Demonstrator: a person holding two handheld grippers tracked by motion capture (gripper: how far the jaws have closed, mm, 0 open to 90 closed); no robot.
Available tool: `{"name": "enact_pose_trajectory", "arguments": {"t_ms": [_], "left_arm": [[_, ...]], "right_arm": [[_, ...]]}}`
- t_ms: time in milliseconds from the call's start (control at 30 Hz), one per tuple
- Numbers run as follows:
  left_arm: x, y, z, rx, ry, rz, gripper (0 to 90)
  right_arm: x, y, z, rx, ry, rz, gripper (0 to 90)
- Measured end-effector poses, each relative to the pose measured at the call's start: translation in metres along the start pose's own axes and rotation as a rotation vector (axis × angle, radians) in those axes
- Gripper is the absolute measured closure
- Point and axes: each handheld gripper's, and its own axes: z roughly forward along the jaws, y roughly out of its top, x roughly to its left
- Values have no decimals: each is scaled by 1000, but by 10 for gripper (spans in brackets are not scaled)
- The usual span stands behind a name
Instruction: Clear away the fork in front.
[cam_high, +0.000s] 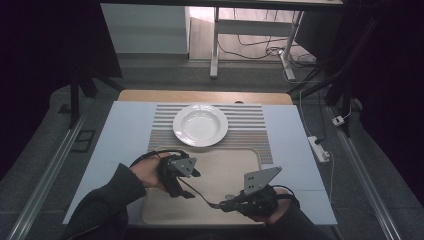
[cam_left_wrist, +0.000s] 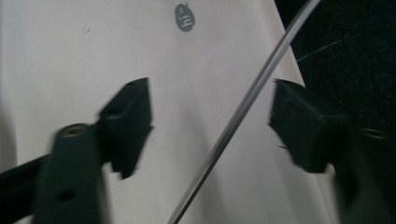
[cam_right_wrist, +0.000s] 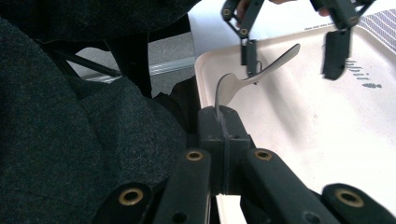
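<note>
Spoon (cam_right_wrist: 252, 74) pinched by right hand-held gripper (cam_right_wrist: 223, 122), left hand-held gripper (cam_left_wrist: 210, 126) spread around handle, above tray (cam_high: 235, 170).

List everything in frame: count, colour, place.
Spoon: 1, silver, held over the tray, bowl end in the right hand-held gripper.
Tray: 1, cream, near edge of the table.
Plate: 1, white, on the placemat beyond the tray.
Placemat: 1, striped grey and white, mid table.
Table: 1, pale blue top.
Power strip: 1, white, floor at right.
Left hand-held gripper: black, open around the spoon handle.
Right hand-held gripper: black, shut on the spoon.
</note>
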Motion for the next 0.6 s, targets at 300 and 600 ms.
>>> {"name": "enact_pose_trajectory", "arguments": {"t_ms": [300,600], "left_arm": [[-6,0,-10,37,-11,117,665],[-10,3,-5,81,-37,235,811]], "right_arm": [[1,1,1,6,22,-11,900],[2,2,2,13,35,-18,900]]}}
